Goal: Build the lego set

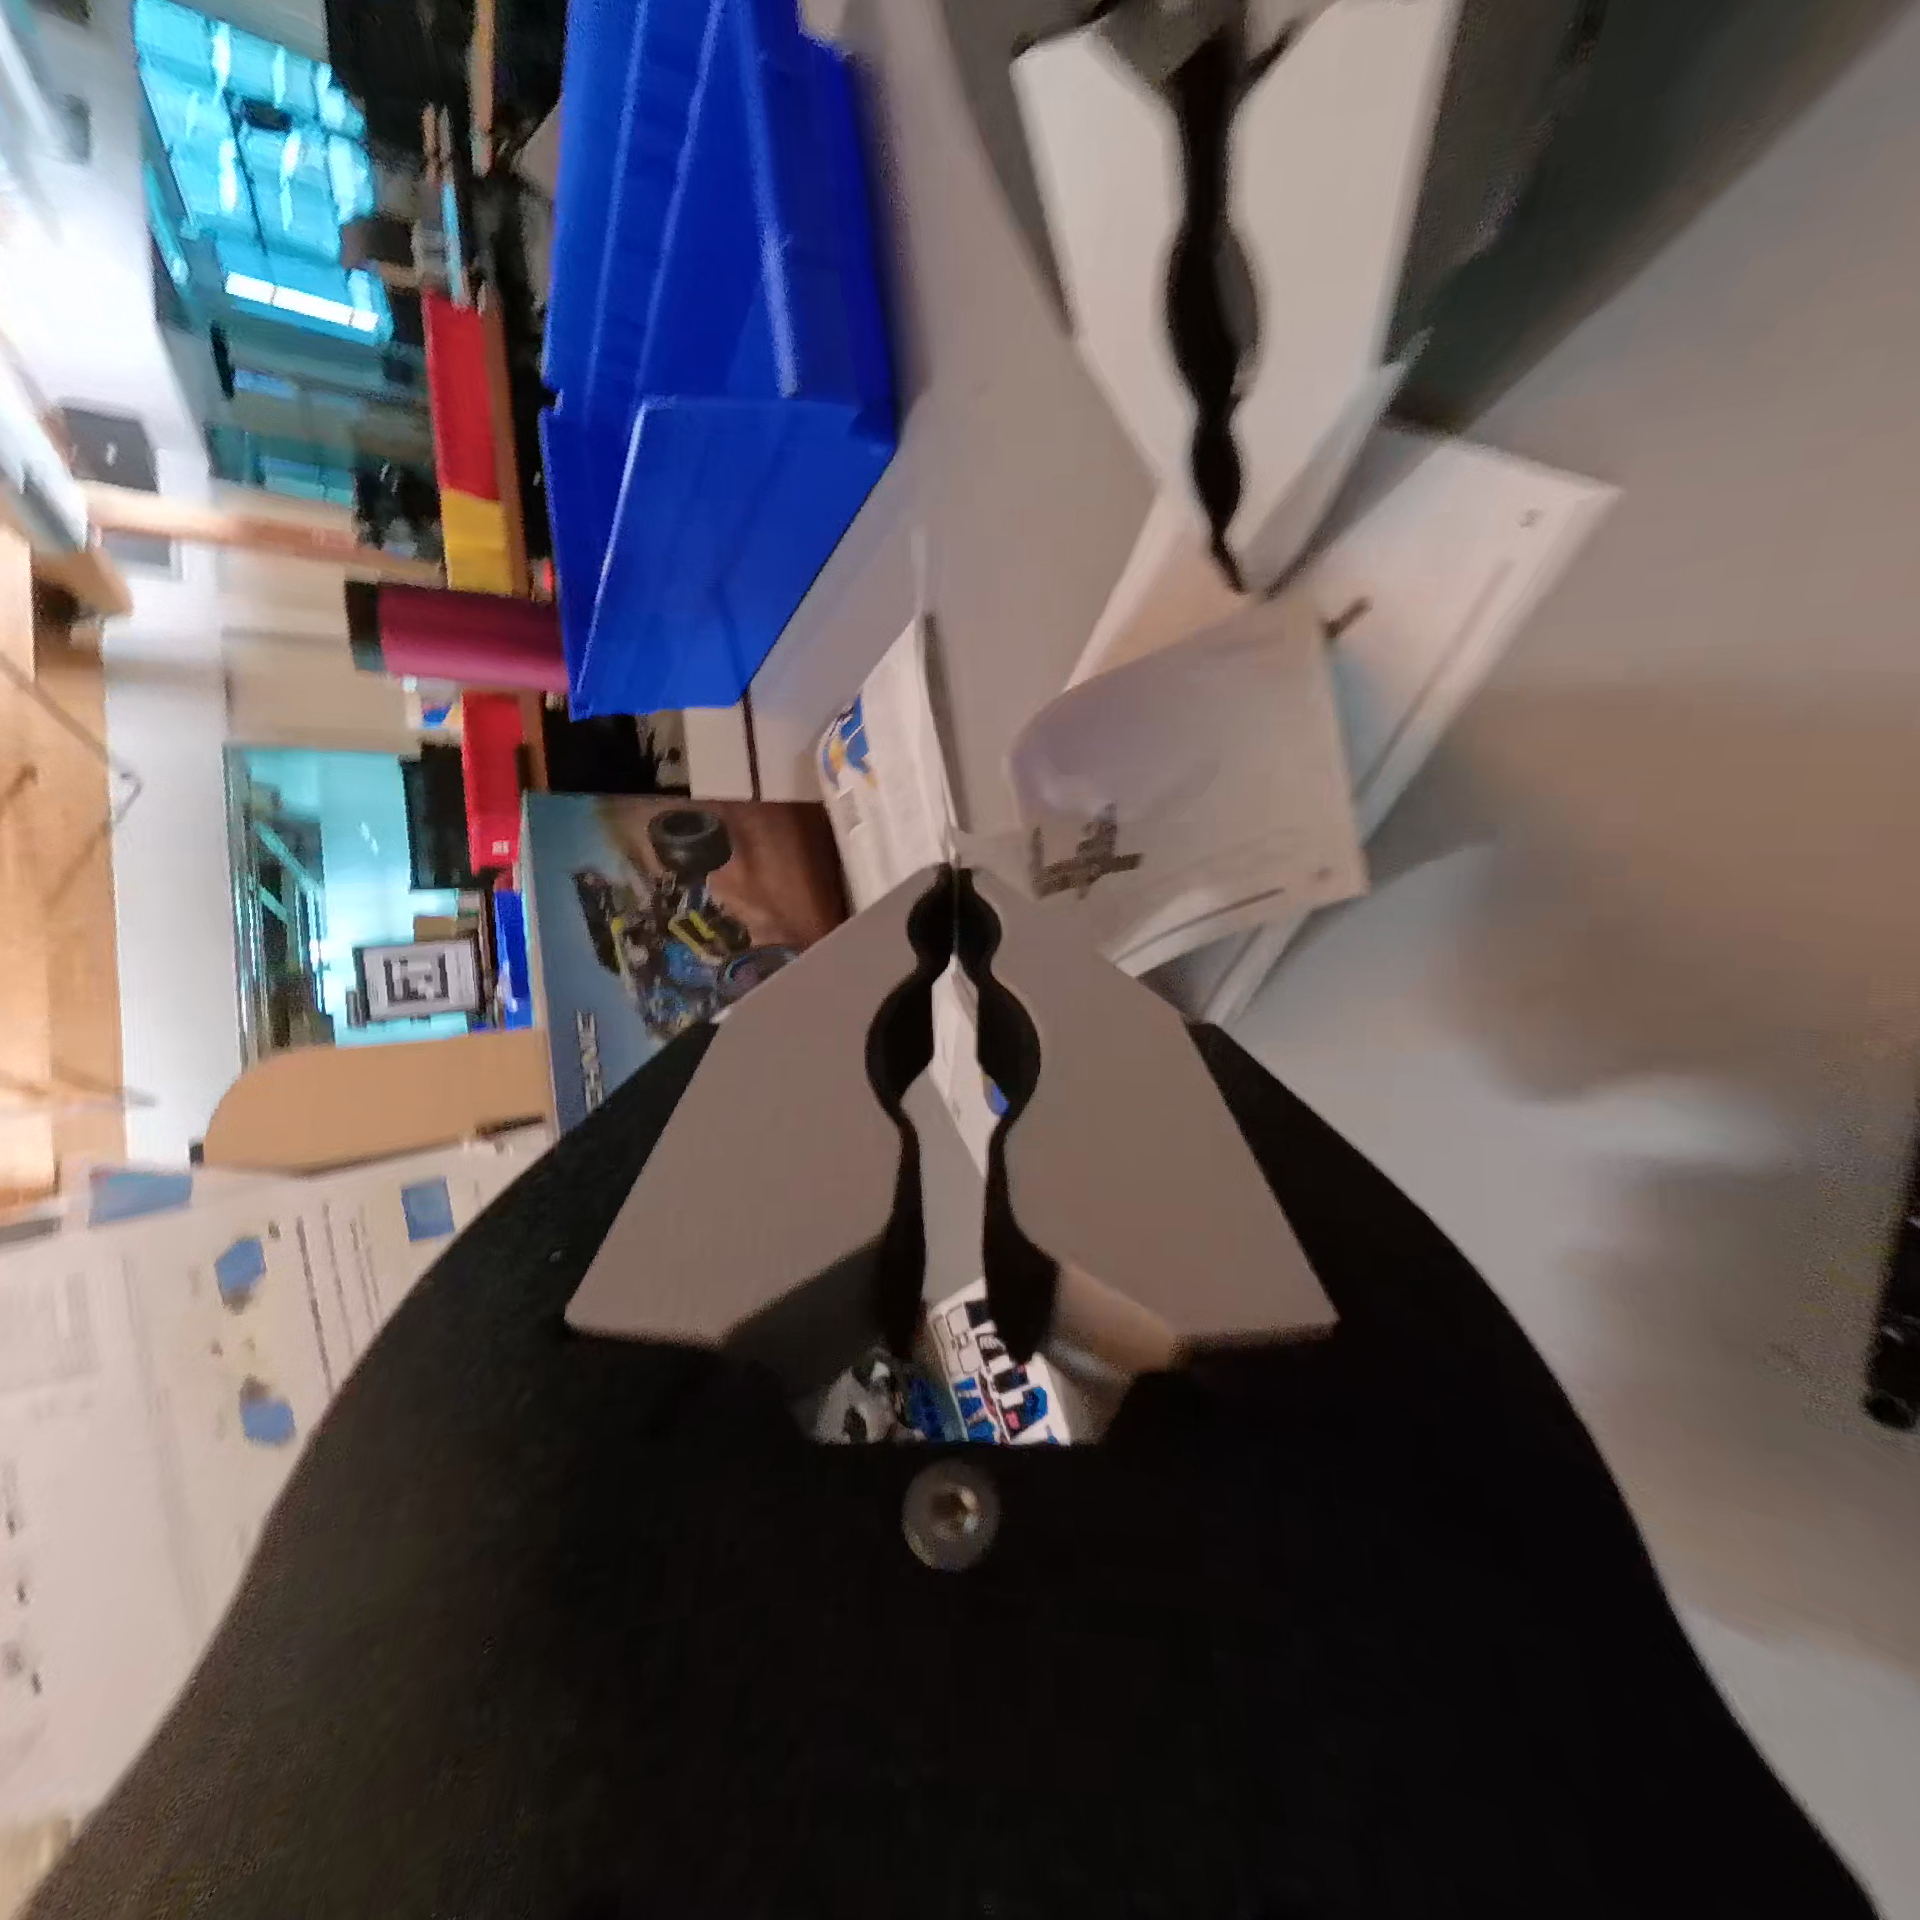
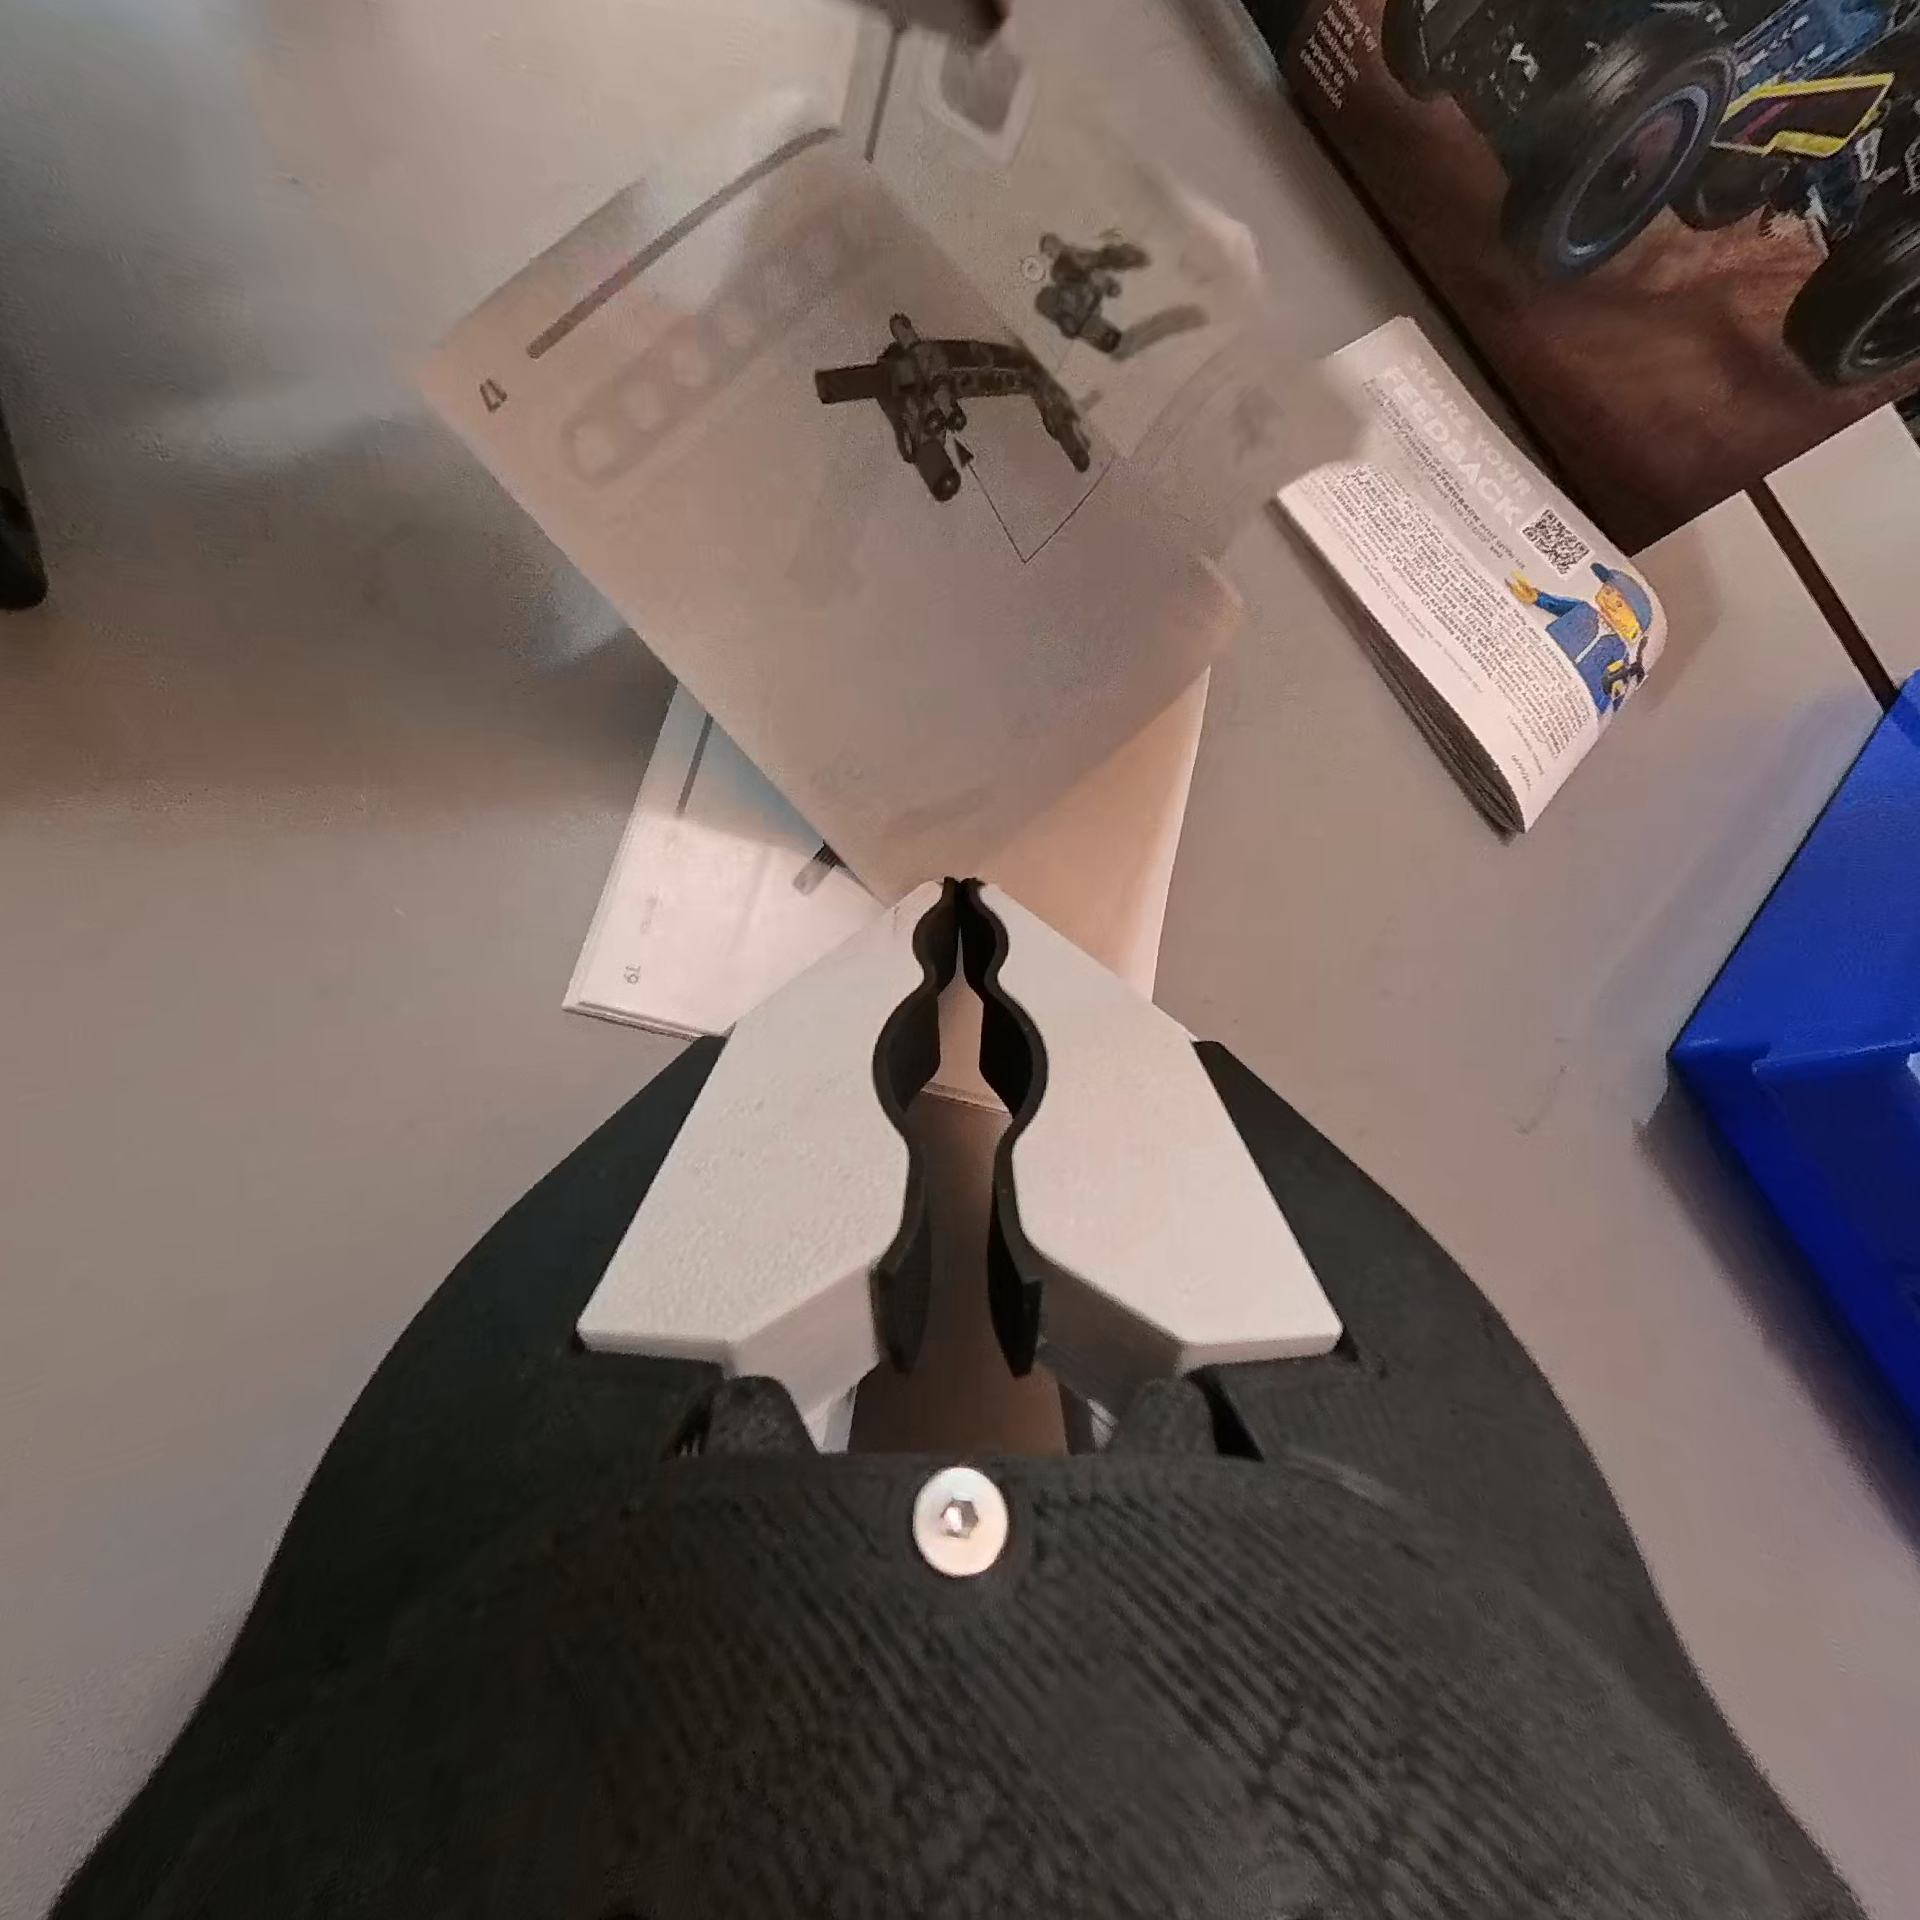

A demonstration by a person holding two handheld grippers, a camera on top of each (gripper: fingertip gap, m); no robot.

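My right gripper (image 2: 956, 883) is shut on the edge of one page (image 2: 831, 520) of the open instruction booklet (image 2: 665, 935) and holds that page lifted off the grey table. The page is blurred and shows a drawing of a black assembly. In the left wrist view the right gripper (image 1: 1231, 571) comes in from above with the same page (image 1: 1195, 758) at its tips. My left gripper (image 1: 951, 883) is shut, its tips right at the page's near corner; I cannot tell whether it pinches paper. No loose bricks show.
A second, closed booklet (image 2: 1475, 603) lies to the right of the open one. The set's box (image 2: 1662, 208) stands behind it. A blue bin (image 2: 1829, 1039) is at the right edge. A maroon tumbler (image 1: 457, 634) stands by the bin (image 1: 707, 364). A sticker sheet (image 1: 997, 1382) lies under my left gripper.
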